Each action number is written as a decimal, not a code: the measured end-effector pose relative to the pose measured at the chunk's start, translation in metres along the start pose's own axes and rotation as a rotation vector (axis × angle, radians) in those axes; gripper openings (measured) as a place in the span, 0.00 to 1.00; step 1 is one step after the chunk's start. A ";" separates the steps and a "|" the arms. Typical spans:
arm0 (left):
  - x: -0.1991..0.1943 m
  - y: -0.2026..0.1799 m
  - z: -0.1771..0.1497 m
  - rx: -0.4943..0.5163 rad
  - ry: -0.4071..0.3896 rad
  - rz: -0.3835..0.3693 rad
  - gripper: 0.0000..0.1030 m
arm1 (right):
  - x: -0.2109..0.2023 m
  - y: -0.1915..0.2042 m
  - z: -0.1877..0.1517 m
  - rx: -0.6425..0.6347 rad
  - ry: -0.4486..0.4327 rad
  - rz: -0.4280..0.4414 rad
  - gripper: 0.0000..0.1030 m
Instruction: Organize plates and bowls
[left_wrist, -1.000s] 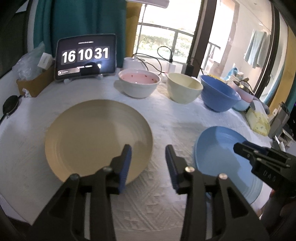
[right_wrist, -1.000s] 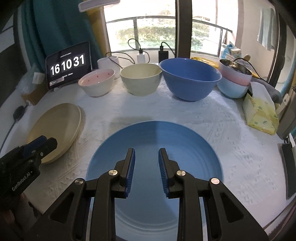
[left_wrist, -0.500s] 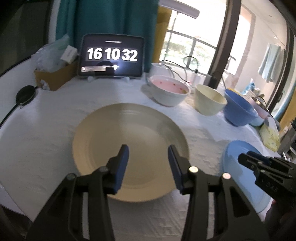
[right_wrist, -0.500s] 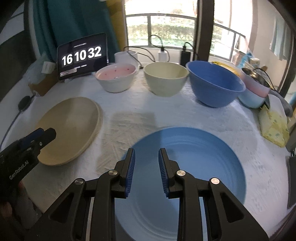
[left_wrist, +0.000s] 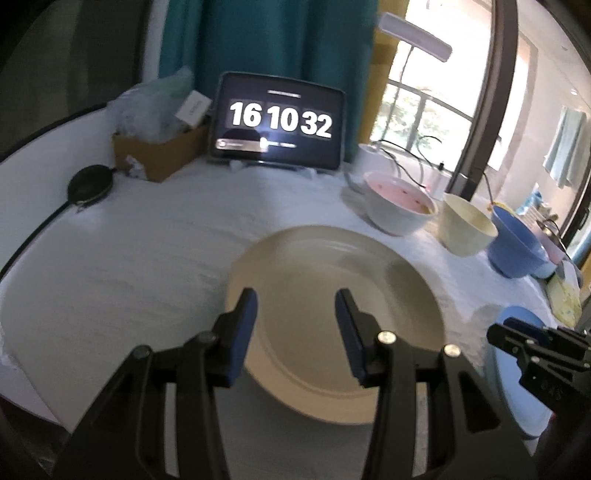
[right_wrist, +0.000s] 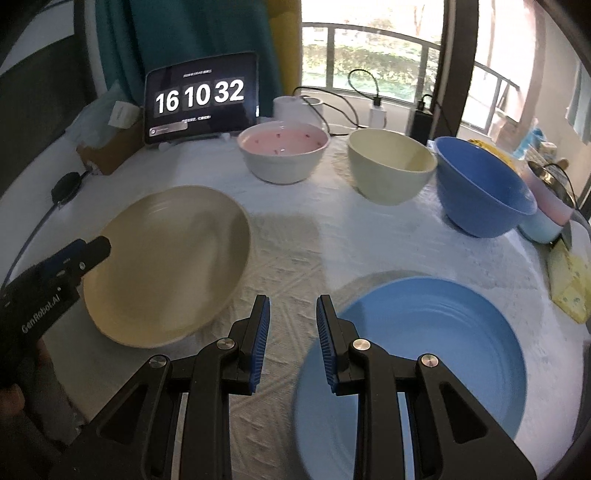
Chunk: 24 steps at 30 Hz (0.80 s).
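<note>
Beige plate as landmark: left gripper above it, released, empty; right gripper just right, parted, empty; blue plate beyond.

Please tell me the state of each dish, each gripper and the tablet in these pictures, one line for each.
beige plate: flat on the cloth, empty.
blue plate: flat, empty.
pink bowl: upright.
cream bowl: upright, empty.
blue bowl: upright, empty.
left gripper: open, holds nothing.
right gripper: open, holds nothing.
tablet: on, shows a clock.
</note>
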<state>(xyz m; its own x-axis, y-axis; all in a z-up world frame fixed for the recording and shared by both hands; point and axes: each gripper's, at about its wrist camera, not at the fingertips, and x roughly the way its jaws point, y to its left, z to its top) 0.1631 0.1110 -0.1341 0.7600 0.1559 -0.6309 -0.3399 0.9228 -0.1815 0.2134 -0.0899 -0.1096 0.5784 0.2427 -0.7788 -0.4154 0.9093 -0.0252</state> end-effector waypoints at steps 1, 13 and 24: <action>0.001 0.004 0.001 -0.004 0.000 0.006 0.44 | 0.002 0.003 0.001 -0.003 0.003 0.002 0.27; 0.010 0.036 0.005 -0.027 -0.017 0.076 0.44 | 0.022 0.029 0.012 -0.046 0.033 0.020 0.27; 0.033 0.042 0.004 -0.025 0.055 0.056 0.44 | 0.047 0.040 0.019 -0.055 0.078 0.032 0.27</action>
<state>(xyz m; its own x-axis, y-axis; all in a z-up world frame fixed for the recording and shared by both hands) 0.1761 0.1567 -0.1600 0.7080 0.1871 -0.6810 -0.3958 0.9037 -0.1632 0.2376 -0.0358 -0.1355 0.5089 0.2423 -0.8260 -0.4717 0.8812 -0.0321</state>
